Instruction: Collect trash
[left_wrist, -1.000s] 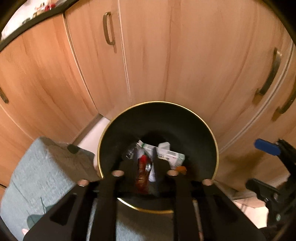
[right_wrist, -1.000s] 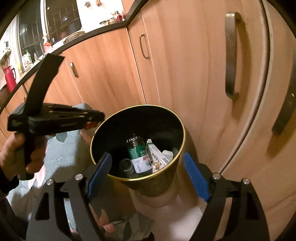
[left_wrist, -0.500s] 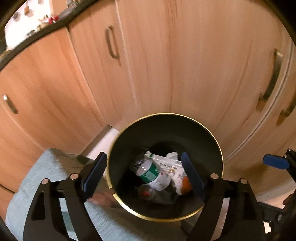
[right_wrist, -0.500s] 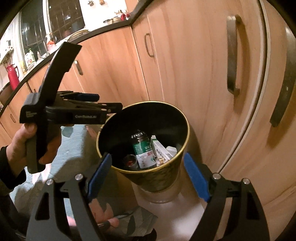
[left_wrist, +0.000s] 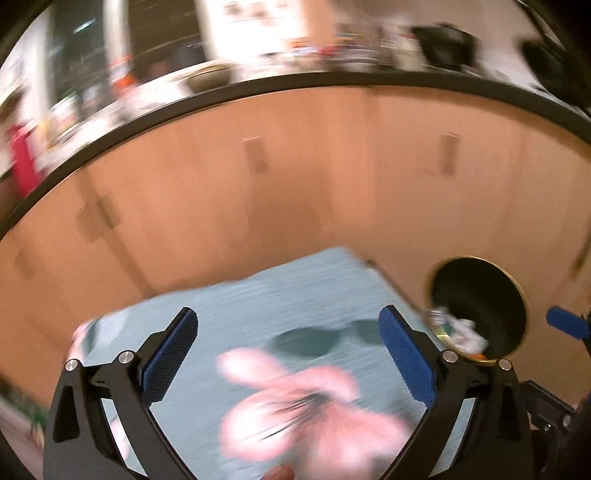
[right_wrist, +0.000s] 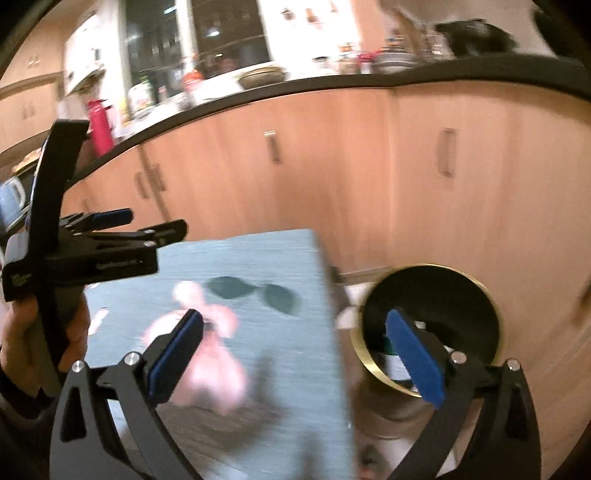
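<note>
A black trash bin with a gold rim stands on the floor against the cabinets, with bottles and wrappers inside; it also shows in the right wrist view. My left gripper is open and empty above a teal mat, over a blurred pink object. My right gripper is open and empty, between the mat and the bin. The pink object lies near its left finger. The left gripper is seen at the left.
Wooden cabinet doors with handles run behind the mat and bin. A dark countertop edge with a red flask and kitchenware is above. Both views are motion-blurred.
Both grippers have swung up and left, away from the bin toward the teal mat. The left gripper opened and let its item fall into the bin.
</note>
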